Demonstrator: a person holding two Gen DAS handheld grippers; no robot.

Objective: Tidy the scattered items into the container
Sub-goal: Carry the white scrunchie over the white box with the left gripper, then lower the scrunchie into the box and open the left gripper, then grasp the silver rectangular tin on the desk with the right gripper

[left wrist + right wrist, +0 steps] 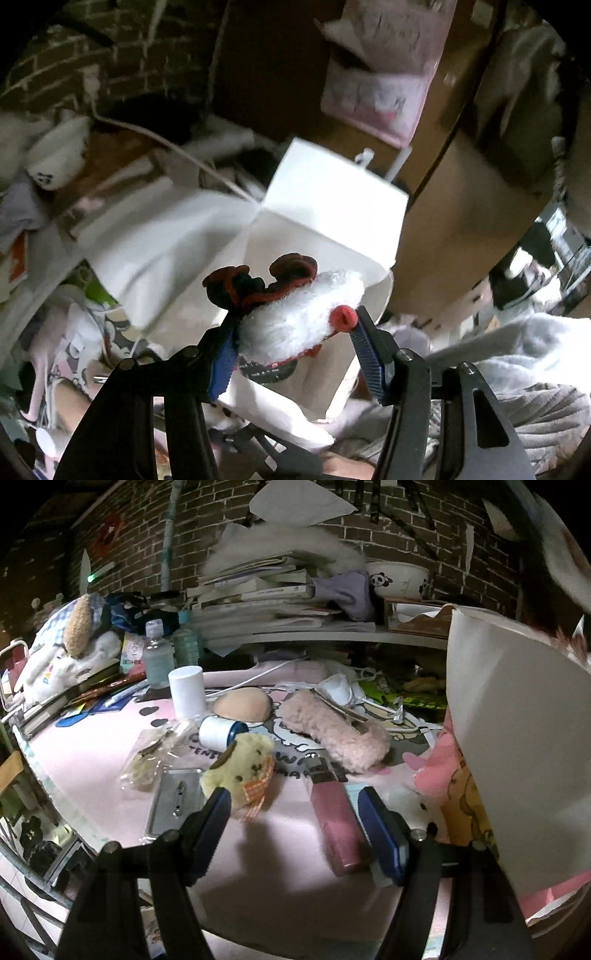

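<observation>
Jaws of the left gripper [295,328] are seen clamped on a white fluffy toy [299,314] with a red nose and dark red ears, held above the open mouth of a white paper bag [325,221], which is the container. Jaws of the right gripper [295,808] are held apart with nothing between them, low over the pink-covered table [258,849]. Just beyond them a pink rectangular case [334,827] and a yellow plush toy [242,771] are lying on the table, with a clear plastic packet [155,753] to the left. Farther back a pink furry pouch [332,734], a white spool [219,734] and a white cylinder [186,692] are seen. The white bag stands at the right edge of that view.
</observation>
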